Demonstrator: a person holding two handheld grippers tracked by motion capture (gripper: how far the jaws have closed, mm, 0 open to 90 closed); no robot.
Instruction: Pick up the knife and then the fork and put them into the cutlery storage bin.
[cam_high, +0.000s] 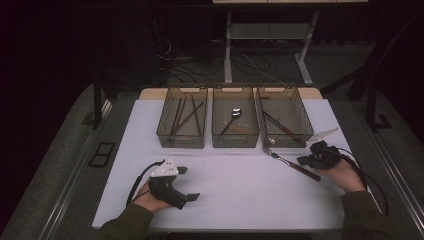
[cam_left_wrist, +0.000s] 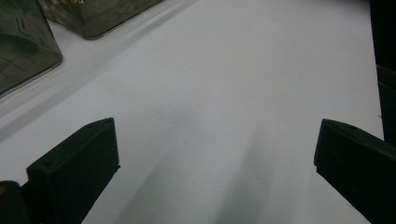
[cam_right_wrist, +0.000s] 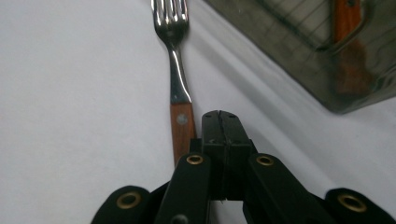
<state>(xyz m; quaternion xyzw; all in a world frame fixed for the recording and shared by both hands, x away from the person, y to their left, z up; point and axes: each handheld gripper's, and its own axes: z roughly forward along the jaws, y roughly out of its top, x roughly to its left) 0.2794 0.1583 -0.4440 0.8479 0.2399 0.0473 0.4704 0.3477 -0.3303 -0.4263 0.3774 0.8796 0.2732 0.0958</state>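
A wooden-handled steel fork (cam_high: 290, 163) lies flat on the white table, tines toward the bins.

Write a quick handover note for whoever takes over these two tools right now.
Left tool: open, empty, resting near the table's front edge.
Right tool: jaws shut with nothing between them, lying right beside the fork's wooden handle.
Fork: flat on the table, in front of the right bin, tines toward the bins.
Done: chopsticks, spoon and other cutlery already sit in the three bins.
Left: pick up the fork, probably for the right bin.
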